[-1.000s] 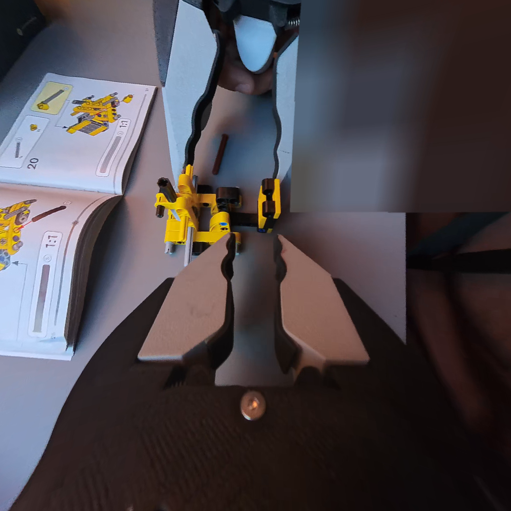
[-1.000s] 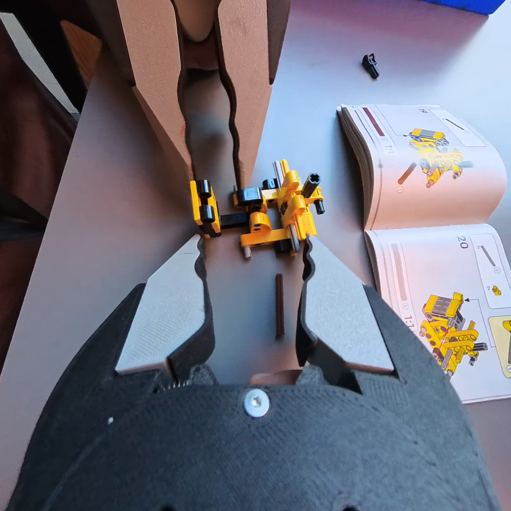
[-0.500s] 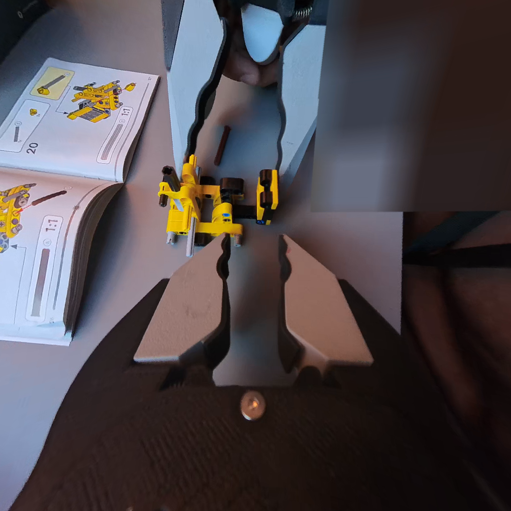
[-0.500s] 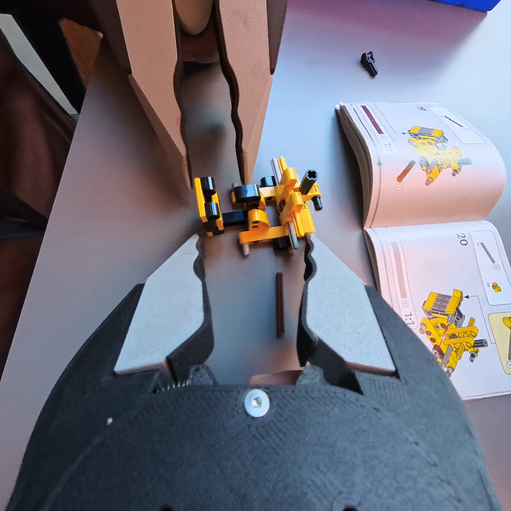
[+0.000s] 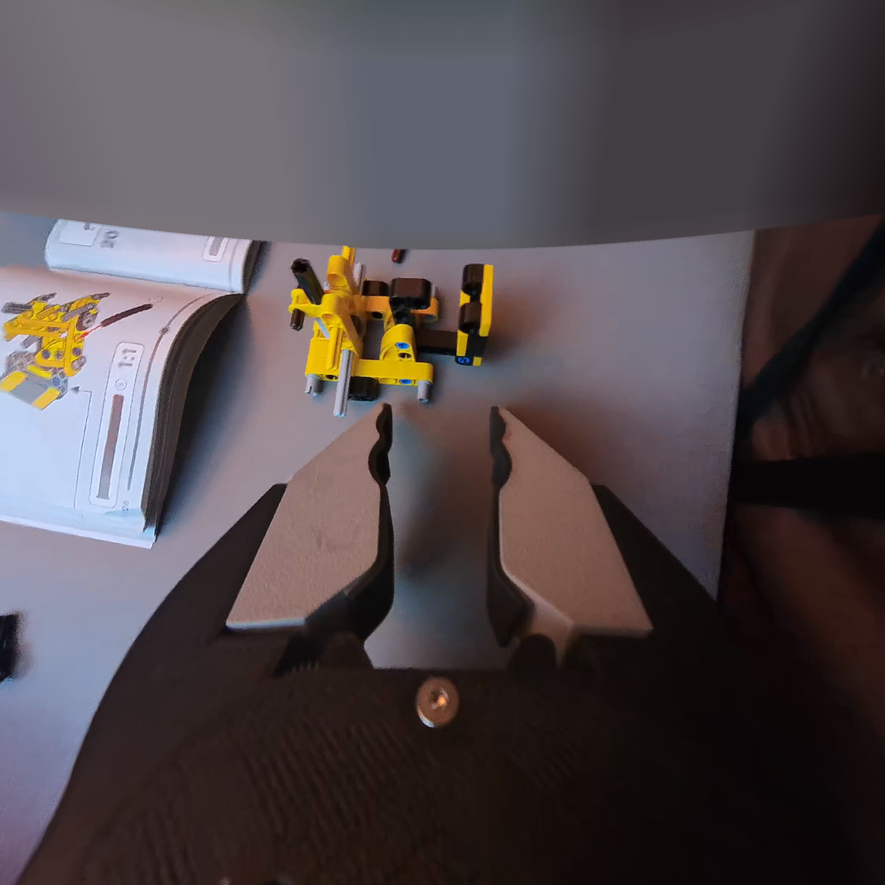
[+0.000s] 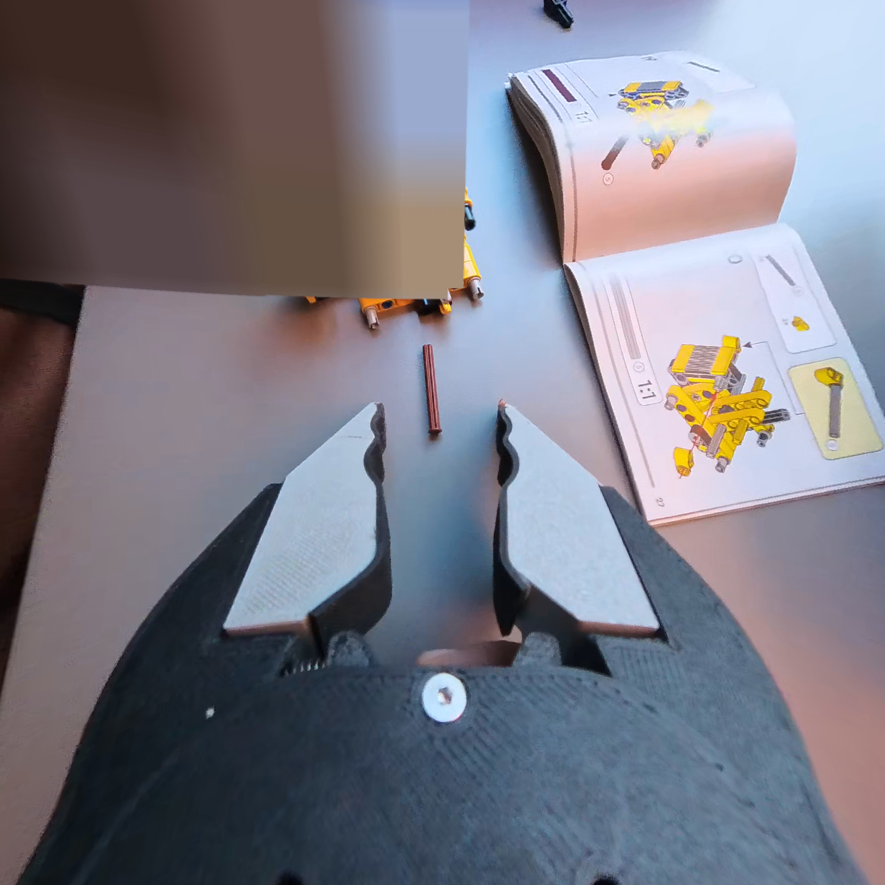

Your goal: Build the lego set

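A yellow and black lego assembly (image 5: pixel 383 335) lies on the grey table, just beyond my left gripper (image 5: pixel 438 412), which is open and empty. In the right wrist view only its near edge (image 6: pixel 407 304) shows below a blurred patch. A brown axle rod (image 6: pixel 432 388) lies on the table just ahead of my right gripper (image 6: pixel 438 409), which is open and empty; its near end lies level with the fingertips. Only the rod's tip (image 5: pixel 398 255) shows in the left wrist view.
An open instruction booklet (image 5: pixel 96 383) lies left of the assembly; it also shows in the right wrist view (image 6: pixel 718 311), on the right. A small black piece (image 6: pixel 558 9) lies at the far table. Another dark piece (image 5: pixel 7 641) sits at the left edge. The table edge (image 5: pixel 732 431) runs on the right.
Both grippers have pulled back from the assembly and apart from each other. The right gripper no longer straddles the rod or touches the assembly. The assembly stays on the table.
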Demonstrator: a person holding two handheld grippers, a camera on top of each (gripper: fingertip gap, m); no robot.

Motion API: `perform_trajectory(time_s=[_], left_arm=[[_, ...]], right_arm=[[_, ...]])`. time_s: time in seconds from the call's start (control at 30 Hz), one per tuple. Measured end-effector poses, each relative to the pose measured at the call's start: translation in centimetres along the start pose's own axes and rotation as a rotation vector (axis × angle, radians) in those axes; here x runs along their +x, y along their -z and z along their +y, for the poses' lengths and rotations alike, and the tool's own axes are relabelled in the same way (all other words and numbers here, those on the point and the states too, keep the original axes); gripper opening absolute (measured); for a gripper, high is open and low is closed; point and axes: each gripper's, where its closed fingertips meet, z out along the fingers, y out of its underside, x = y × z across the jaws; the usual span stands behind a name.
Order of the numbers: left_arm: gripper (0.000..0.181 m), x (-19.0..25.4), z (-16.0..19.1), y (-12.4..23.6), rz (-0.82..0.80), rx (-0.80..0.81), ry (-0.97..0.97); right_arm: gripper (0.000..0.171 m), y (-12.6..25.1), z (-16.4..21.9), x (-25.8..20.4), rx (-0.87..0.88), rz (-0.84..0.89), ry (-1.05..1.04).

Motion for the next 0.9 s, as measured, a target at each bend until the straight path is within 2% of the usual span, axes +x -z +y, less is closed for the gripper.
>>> perform_trajectory(time_s=[0.03, 0.13, 0.27, 0.4, 0.6, 0.77, 0.9], left_arm=[[0.038, -0.3, -0.1, 0.1, -0.031, 0.01, 0.02], [0.04, -1.0, -0.5, 0.6, -0.078, 0.049, 0.062], [0.063, -0.8, 0.2, -0.3, -0.093, -0.022, 0.039], [0.067, -0.4, 0.0, -0.6, -0.072, -0.027, 0.055], [0.062, -0.6, 0.1, -0.6, -0.042, -0.027, 0.113], [0.063, -1.4, -1.0, 0.0, -0.024, 0.056, 0.156], [0.079, -2.7, -2.0, 0.8, -0.028, 0.135, 0.138]], right_arm=[[0.043, 0.0, 0.0, 0.0, 0.004, -0.016, -0.014], [0.041, 0.1, -0.1, 0.0, 0.008, -0.039, -0.031], [0.046, -0.1, -0.6, -0.1, 0.024, -0.022, 0.002], [0.065, -1.3, -2.1, -2.0, 0.048, -0.061, 0.028], [0.076, -3.0, -2.7, -2.7, 0.007, -0.019, 0.063], [0.077, -3.5, -2.8, -2.5, -0.013, 0.049, 0.087], [0.076, -3.4, -3.2, -2.7, 0.009, 0.043, 0.095]])
